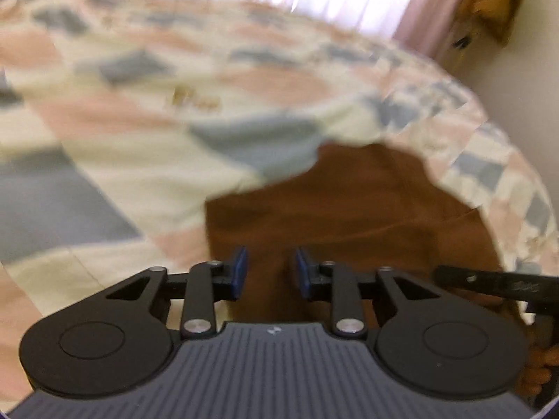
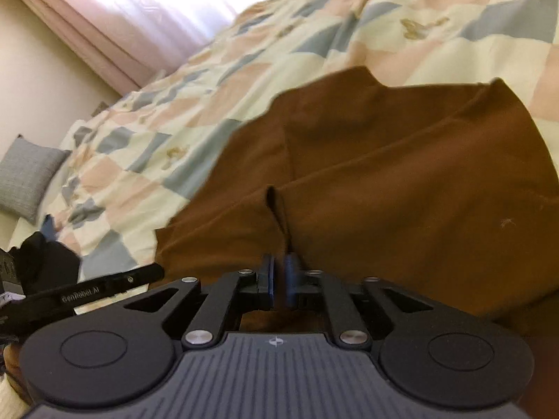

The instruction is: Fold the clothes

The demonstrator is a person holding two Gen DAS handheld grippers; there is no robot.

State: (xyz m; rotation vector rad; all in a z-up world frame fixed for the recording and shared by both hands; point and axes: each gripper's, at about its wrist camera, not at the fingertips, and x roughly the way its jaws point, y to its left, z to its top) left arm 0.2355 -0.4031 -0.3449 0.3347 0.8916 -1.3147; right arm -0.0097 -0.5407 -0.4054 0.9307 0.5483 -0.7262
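Note:
A brown garment [image 1: 349,216] lies spread on a checked quilt [image 1: 122,160]. In the left wrist view my left gripper [image 1: 271,272] hovers low over its near edge, blue pads [image 1: 240,272] clearly apart, with cloth beneath and a soft crease between them that neither pad presses. In the right wrist view the same brown garment [image 2: 401,174] fills the middle. A raised pinch of its fabric [image 2: 279,216] runs straight into my right gripper [image 2: 279,279], whose blue pads stand almost together on it.
The quilt [image 2: 244,80] in cream, pink and grey-blue covers the bed. A grey cushion [image 2: 24,171] and dark clothing [image 2: 49,262] lie at the left. The other gripper's black body [image 2: 97,289] sits close by. Pink curtains [image 2: 87,35] and a brown furry toy [image 1: 489,3] stand behind.

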